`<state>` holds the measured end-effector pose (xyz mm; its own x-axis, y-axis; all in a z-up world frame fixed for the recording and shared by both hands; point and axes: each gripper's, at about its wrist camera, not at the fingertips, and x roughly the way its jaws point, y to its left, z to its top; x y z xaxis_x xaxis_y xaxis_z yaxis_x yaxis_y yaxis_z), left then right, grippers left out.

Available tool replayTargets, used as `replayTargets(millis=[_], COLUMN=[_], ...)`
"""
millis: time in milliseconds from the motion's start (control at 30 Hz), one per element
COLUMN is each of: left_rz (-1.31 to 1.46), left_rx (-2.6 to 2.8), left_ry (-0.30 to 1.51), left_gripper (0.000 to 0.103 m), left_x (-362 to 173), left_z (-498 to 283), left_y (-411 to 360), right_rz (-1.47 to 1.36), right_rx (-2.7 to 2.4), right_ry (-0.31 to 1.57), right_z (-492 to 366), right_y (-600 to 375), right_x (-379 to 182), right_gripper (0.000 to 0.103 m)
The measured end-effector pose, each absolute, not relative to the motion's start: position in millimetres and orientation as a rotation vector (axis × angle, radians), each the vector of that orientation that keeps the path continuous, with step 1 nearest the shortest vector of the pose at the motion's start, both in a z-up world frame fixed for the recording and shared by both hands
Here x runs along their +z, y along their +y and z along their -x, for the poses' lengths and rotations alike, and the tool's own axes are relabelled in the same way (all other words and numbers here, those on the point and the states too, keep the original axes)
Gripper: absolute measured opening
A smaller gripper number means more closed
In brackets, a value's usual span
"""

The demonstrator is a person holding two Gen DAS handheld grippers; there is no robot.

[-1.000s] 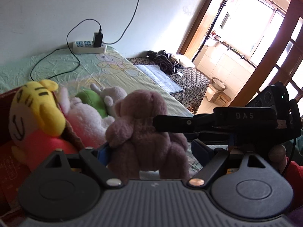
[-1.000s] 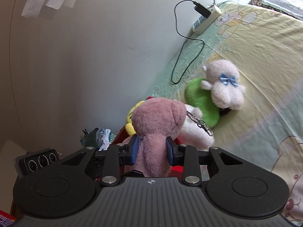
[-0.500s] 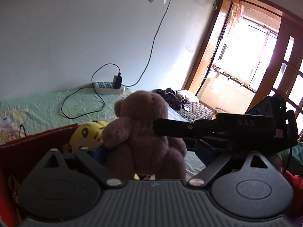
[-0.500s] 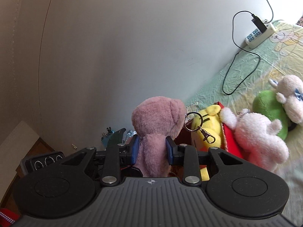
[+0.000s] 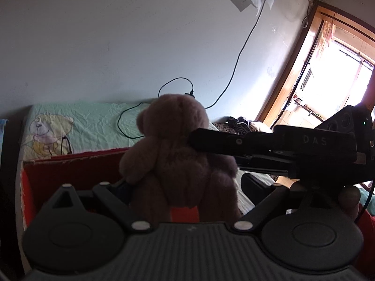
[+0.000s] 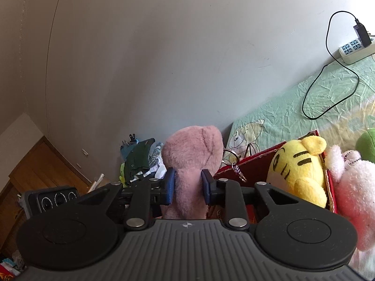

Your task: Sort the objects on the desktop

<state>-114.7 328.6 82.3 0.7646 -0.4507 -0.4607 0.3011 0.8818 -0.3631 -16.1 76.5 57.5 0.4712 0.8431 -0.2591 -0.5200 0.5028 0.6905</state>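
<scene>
A mauve teddy bear (image 5: 173, 154) (image 6: 192, 154) hangs in the air with my right gripper (image 6: 187, 183) shut on its neck; its blue pads (image 6: 170, 185) press in from both sides. A key ring (image 6: 233, 160) dangles from the bear. In the left wrist view the right gripper (image 5: 196, 138) reaches in from the right. My left gripper (image 5: 185, 185) stands wide open around the bear's lower body, with a gap showing at the right finger. Below sits a red box (image 5: 70, 168) (image 6: 255, 164) with a yellow tiger plush (image 6: 297, 171) in it.
A pink-white plush (image 6: 351, 187) leans on the box's right side, with a green plush (image 6: 368, 142) beyond it. A power strip (image 6: 354, 51) and black cable (image 6: 328, 89) lie on the green bedsheet (image 5: 93, 121). The wall is close behind; clutter (image 6: 140, 159) sits at left.
Both grippers have moved left together with the bear, from over the plush toys on the bed to over the red box. The views now face the wall.
</scene>
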Motion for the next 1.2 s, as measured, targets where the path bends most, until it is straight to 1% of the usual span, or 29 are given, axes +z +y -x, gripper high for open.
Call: replayTargets(millis=[367, 667, 1000, 1200], left_rz=[0.302, 0.326, 0.308, 0.283], left_rx=[-0.429, -0.437, -0.432, -0.425], left_ry=[0.762, 0.881, 0.942, 0.938], left_gripper=[0.093, 0.093, 0.093, 0.096], left_x=[32.7, 10.1, 1.4, 6.9], left_z=[73.2, 53.4, 47.2, 54.9], left_y=[329.1, 328.4, 319.4, 322.1], right_rz=[-0.392, -0.273, -0.165, -0.115], right_rx=[0.801, 0.741, 0.691, 0.687], right_ry=[0.7, 0.705, 0.668, 0.66], right_z=[-1.0, -6.5, -5.0, -4.5], right_y=[101.5, 114.9, 124.4, 127.7], right_x=[30.6, 14.7, 8.8, 7.6], right_gripper=[0.026, 0.026, 0.027, 0.027])
